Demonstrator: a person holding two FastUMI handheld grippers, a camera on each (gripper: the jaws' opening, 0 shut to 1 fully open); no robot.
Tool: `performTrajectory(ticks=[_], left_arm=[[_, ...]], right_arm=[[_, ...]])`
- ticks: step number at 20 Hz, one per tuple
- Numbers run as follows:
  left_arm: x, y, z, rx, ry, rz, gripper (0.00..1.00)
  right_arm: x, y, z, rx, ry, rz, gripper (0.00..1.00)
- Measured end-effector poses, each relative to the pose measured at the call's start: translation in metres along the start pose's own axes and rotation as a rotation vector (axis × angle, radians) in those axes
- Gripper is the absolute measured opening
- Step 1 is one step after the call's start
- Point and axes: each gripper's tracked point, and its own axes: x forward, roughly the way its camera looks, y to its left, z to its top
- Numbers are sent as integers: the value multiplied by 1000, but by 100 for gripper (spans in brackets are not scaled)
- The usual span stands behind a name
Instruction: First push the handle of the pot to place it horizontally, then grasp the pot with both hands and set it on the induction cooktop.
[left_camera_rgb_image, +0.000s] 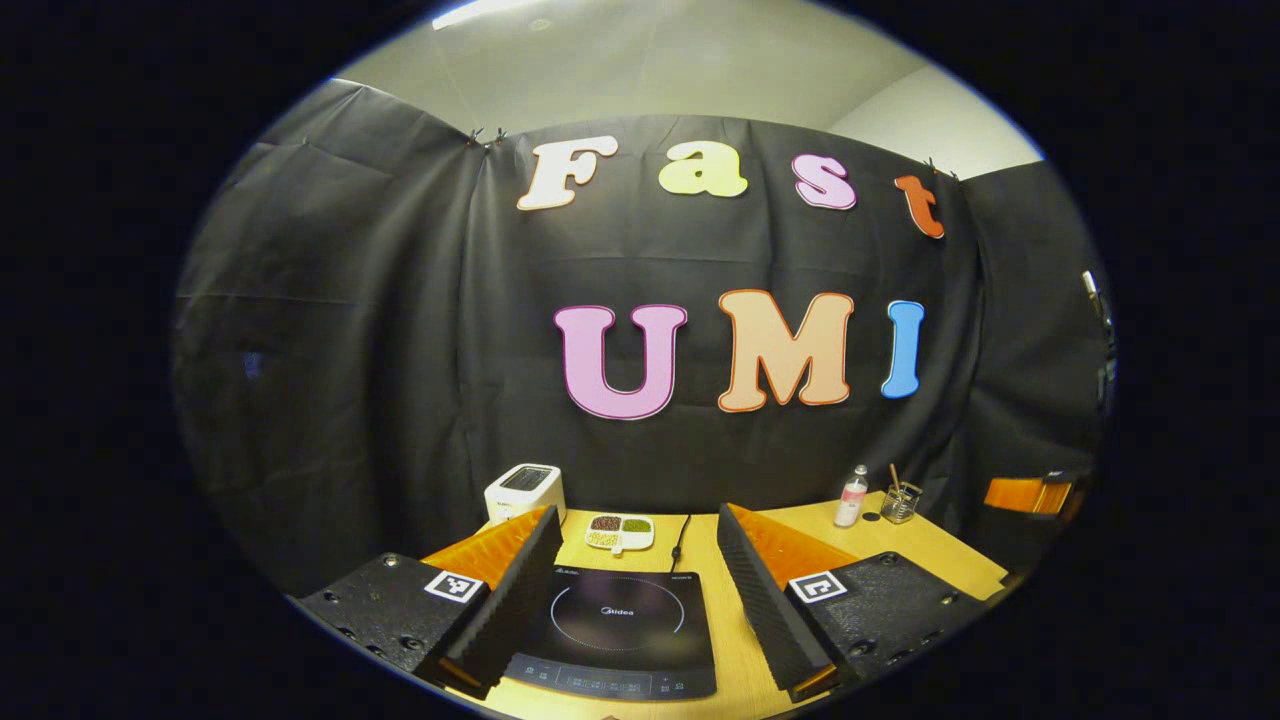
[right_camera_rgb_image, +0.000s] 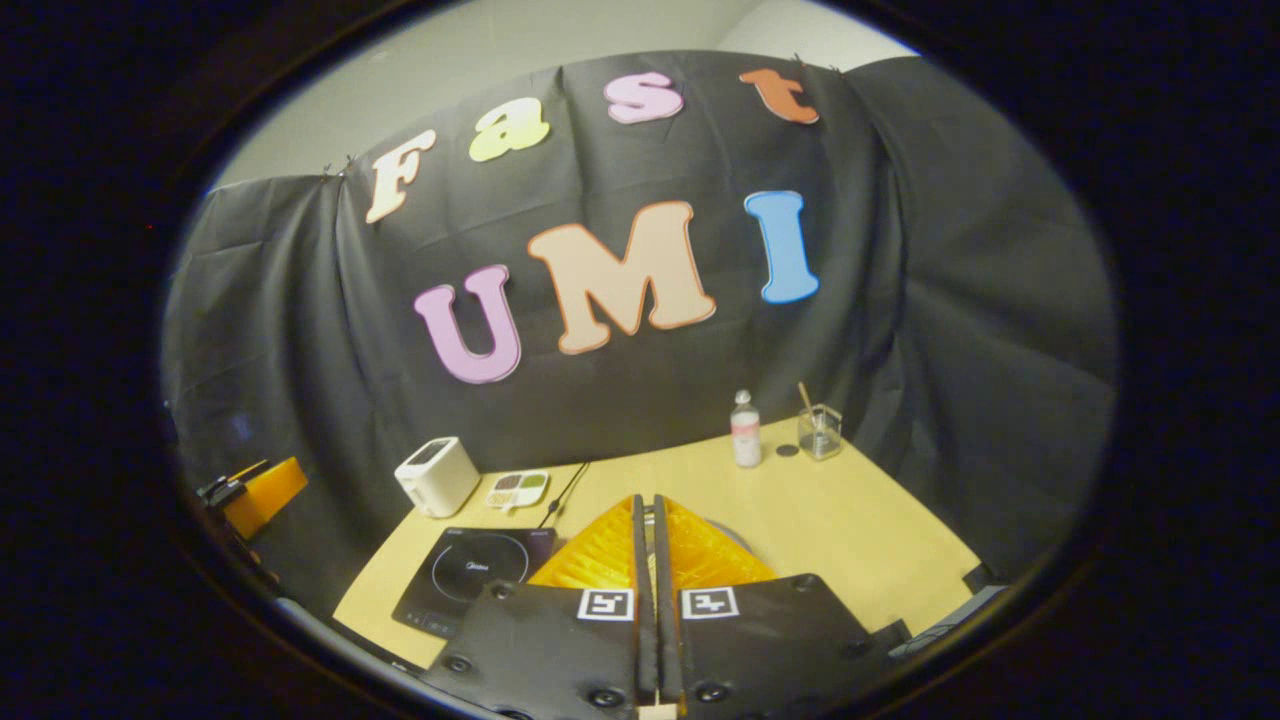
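Hovering above the table (right_camera_rgb_image: 850, 530), nothing yet done.
Your left tongs (left_camera_rgb_image: 635, 585) gape over the bare induction cooktop (left_camera_rgb_image: 620, 625); your right tongs (right_camera_rgb_image: 648, 600) are closed, empty.

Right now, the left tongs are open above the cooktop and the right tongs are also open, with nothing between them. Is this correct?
Not quite. The right tongs are shut, their fingers pressed together with nothing between them, as the right gripper view shows. The rest holds: the left tongs are open, with the cooktop seen between their fingers.
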Motion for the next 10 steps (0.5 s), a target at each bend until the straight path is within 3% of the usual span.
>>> performTrajectory(ticks=[10], left_arm=[[1, 15, -33, -24, 98, 38, 92]], right_arm=[[14, 37, -124, 46, 376, 148, 0]])
